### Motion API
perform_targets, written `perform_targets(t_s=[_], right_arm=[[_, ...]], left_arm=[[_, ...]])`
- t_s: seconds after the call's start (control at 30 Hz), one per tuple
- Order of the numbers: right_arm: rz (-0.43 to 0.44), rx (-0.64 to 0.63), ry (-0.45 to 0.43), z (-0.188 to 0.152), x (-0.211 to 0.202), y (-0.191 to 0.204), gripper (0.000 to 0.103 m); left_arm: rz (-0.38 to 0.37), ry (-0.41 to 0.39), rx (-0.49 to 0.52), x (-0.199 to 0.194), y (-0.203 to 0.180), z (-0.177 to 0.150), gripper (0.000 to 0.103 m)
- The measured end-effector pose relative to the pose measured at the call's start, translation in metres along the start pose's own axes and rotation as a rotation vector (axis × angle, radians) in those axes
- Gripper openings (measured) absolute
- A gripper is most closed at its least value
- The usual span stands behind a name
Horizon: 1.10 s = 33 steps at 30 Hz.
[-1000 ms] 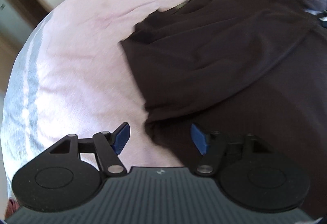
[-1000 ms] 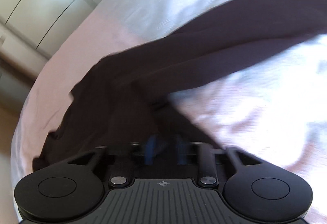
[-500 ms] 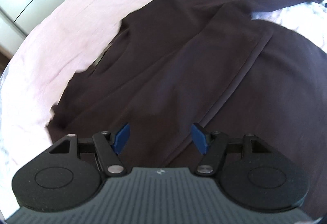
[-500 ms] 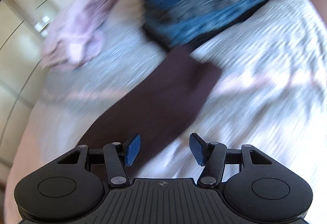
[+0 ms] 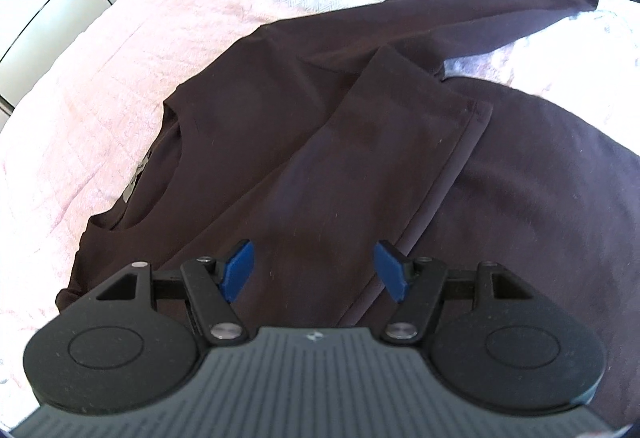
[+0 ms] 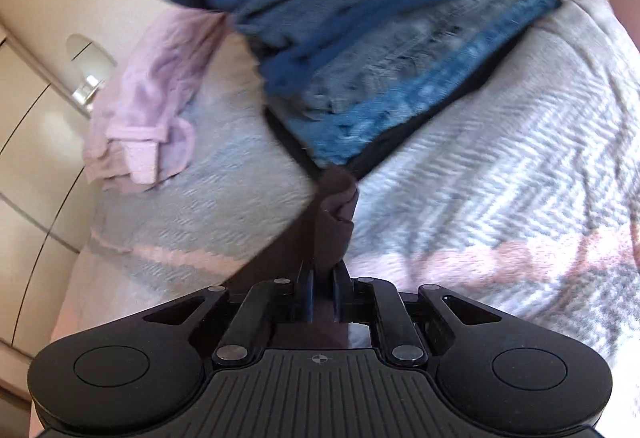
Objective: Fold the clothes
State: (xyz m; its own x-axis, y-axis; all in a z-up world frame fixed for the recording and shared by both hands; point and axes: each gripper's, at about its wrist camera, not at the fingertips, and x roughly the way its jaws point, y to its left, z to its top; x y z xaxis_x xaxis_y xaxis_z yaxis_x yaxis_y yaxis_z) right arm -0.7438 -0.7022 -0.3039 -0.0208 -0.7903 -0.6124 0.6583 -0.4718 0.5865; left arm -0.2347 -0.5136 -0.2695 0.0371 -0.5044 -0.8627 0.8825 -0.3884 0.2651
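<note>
Half a second back the right gripper (image 6: 321, 288) had its fingers spread over the sleeve; now they are pinched tight on the cuff (image 6: 335, 206) of the dark brown long-sleeved shirt (image 5: 360, 142). That shirt lies spread on the pink and grey herringbone blanket (image 5: 100, 86), one sleeve folded across its chest, the other stretched out toward the stack of folded blue clothes (image 6: 380, 50). The left gripper (image 5: 316, 272) hovers over the folded sleeve, jaws wide apart, holding nothing. A neck label (image 5: 136, 178) shows, unreadable. A crumpled pink garment (image 6: 148, 110) sits beside the stack.
</note>
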Motion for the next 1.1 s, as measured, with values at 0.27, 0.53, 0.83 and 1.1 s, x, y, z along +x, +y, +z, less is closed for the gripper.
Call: perform_targets(t_s=[0.27, 0.53, 0.83, 1.1], right_arm=[[0.252, -0.436, 0.025, -0.068, -0.052, 0.175, 0.01], [0.923, -1.018, 0.31, -0.325, -0.163, 0.345, 0.011], [0.848, -1.236, 0.718, -0.478, -0.179, 0.328, 0.046], [0.509, -1.243, 0.6, -0.416, -0.153, 0.287, 0.052]], left_arm=[[0.039, -0.037, -0.098, -0.043, 0.04, -0.039, 0.064], [0.189, 0.049, -0.223, -0.099, 0.117, -0.147, 0.064], [0.159, 0.098, -0.402, -0.106, 0.169, -0.224, 0.064], [-0.02, 0.0, -0.428, -0.041, 0.184, -0.175, 0.063]])
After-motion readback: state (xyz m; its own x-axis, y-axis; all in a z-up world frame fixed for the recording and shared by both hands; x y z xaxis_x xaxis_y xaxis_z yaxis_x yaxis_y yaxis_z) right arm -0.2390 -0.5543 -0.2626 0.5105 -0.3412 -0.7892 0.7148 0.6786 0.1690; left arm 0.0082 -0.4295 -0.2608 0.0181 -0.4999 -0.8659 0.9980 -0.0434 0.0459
